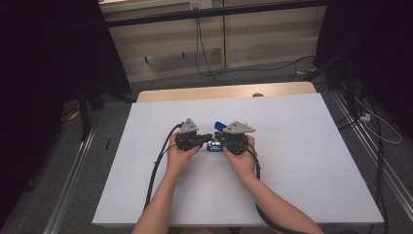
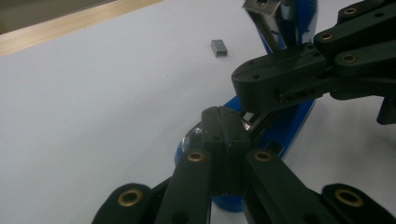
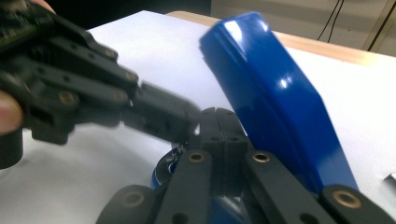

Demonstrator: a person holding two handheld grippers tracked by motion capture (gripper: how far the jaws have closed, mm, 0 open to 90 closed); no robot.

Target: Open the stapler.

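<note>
A blue stapler point(image 1: 213, 145) lies mid-table with its lid point(image 3: 275, 98) swung up and open. My left gripper point(image 1: 207, 137) comes at it from the left, my right gripper point(image 1: 219, 139) from the right, and their tips meet over the base. In the left gripper view my left gripper point(image 2: 224, 114) has its jaws pressed together just above the blue base point(image 2: 285, 128), beside a bit of shiny metal. The right gripper point(image 2: 243, 81) hovers close behind it. In the right gripper view my right gripper point(image 3: 219, 114) is shut too, against the foot of the raised lid, with the left gripper point(image 3: 187, 116) touching its tip.
A small grey strip of staples point(image 2: 219, 47) lies on the white table top point(image 1: 302, 161) beyond the stapler. The table's wooden far edge point(image 1: 204, 92) borders a floor with cables. Dark curtains hang left and right.
</note>
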